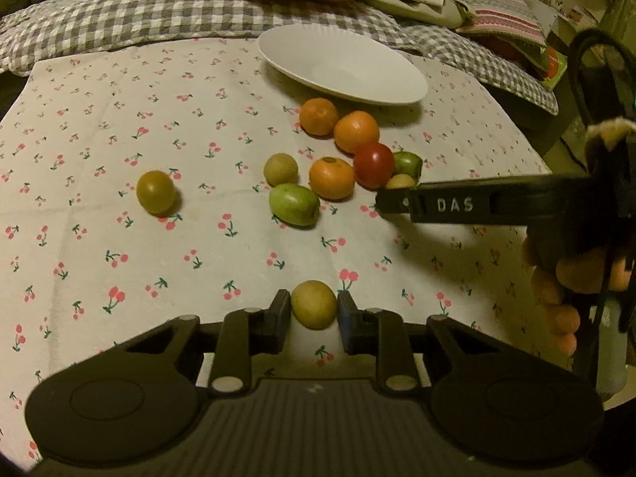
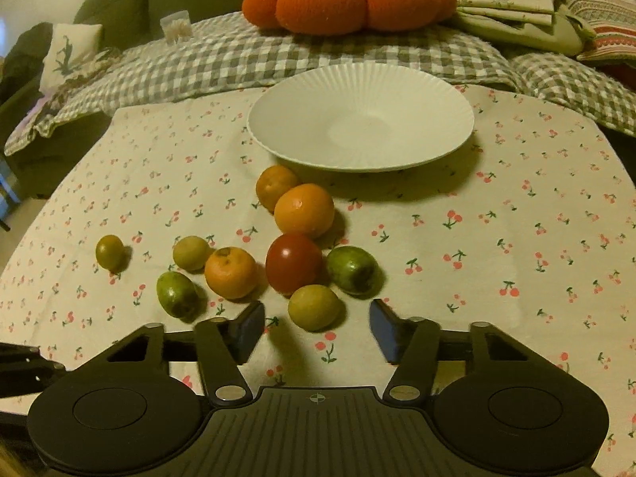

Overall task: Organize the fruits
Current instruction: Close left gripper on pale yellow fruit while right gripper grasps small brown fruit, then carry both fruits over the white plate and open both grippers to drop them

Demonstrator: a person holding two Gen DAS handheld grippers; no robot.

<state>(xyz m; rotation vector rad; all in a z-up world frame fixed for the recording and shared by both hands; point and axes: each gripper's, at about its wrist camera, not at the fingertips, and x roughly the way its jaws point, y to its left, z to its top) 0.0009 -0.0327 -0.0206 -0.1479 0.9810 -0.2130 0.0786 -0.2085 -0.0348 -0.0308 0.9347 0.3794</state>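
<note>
Plate [image 2: 417,95] holds nothing, so sorting is barely started. My left gripper [image 1: 314,310] is clenched on one yellow-green fruit [image 1: 313,305] at the near edge of the cherry-print cloth [image 1: 119,99]. My right gripper [image 2: 317,328] isn't gripping yet; its pads flank another yellow-green fruit [image 2: 314,307] without touching.

Count, ten fruits, all off the plate:
- orange: 3
- red: 1
- green: 2
- yellow-green: 4

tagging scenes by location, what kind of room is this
Probably a home living room: a cherry-print tablecloth with a white plate, set against a sofa holding a checked blanket and an orange pumpkin-shaped cushion.
</note>
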